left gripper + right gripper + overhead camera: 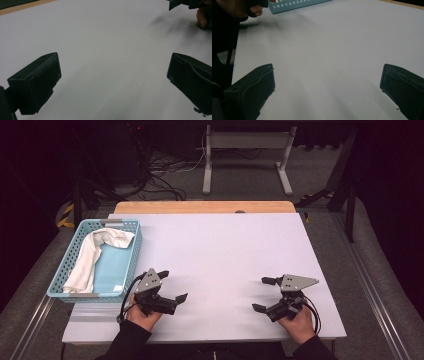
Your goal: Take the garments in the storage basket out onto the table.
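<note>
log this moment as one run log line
left tool: open, nothing held | right tool: open, nothing held | white cloth: in blue basket at table's left edge | table: bare between tools

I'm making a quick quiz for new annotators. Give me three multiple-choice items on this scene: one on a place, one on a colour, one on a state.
1. Where does the basket stand?
A. at the table's left edge
B. at the table's far right corner
C. in the middle of the table

2. What colour is the cloth in the basket?
A. red
B. white
C. black

3. How do the jaws of the left claw stand?
A. shut on the cloth
B. closed tight on nothing
C. wide apart with nothing between them

Answers:
1. A: the high view shows the light blue basket on the left side of the table.
2. B: the cloth lying in it is white.
3. C: the left gripper view shows both jaws spread over bare table.
</note>
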